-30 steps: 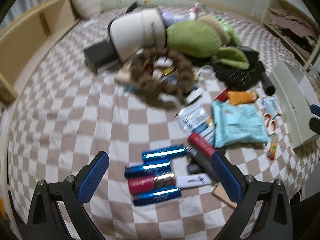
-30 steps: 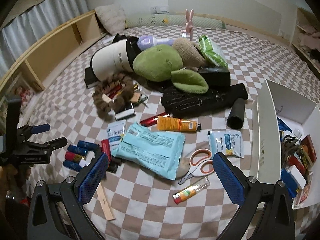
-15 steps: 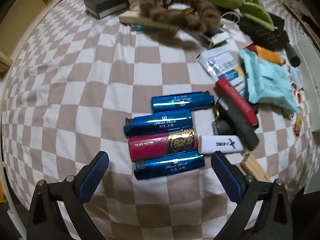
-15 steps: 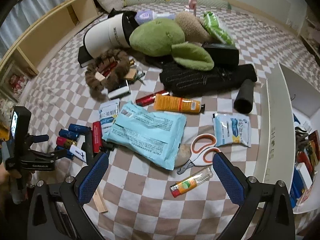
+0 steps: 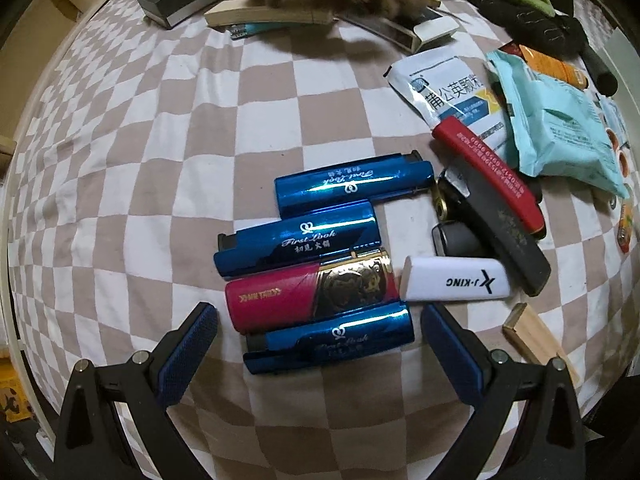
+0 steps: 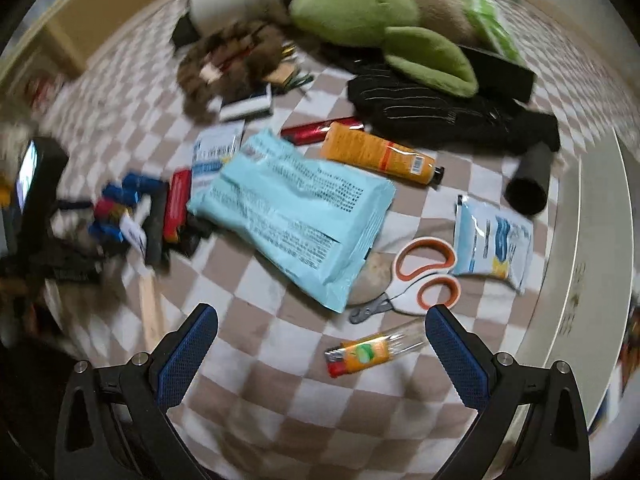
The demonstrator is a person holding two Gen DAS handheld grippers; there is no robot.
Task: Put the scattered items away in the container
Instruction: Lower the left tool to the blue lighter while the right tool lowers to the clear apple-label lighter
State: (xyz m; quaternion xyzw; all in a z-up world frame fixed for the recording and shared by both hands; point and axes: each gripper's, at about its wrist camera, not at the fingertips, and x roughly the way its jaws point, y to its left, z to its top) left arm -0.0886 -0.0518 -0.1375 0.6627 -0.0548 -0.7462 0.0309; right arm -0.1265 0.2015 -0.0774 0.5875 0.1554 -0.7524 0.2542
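My left gripper (image 5: 320,332) hangs open just above a row of lighters on the checkered bedspread. Its blue pads flank the nearest blue lighter (image 5: 330,338). Behind that lie a red-and-gold lighter (image 5: 312,290), two more blue lighters (image 5: 298,242) and a white lighter (image 5: 456,280). My right gripper (image 6: 320,336) is also open, low over an orange clear lighter (image 6: 372,352), which sits between its fingers and a little ahead. Orange-handled scissors (image 6: 420,276) and a pale blue packet (image 6: 292,208) lie beyond. The white container (image 6: 592,248) stands at the right edge.
A red lighter (image 5: 492,172) and a black one (image 5: 504,232) lie right of the row, with a wooden block (image 5: 536,340) nearer. An orange tube (image 6: 380,152), black cloth (image 6: 440,112), black cylinder (image 6: 528,180), green plush (image 6: 352,8) and brown fur ring (image 6: 228,60) crowd the back.
Both grippers have dropped lower and closer to the bedspread. The left one now hangs right over the lighter row; the right one has closed in on the orange lighter and is still blurred by motion.
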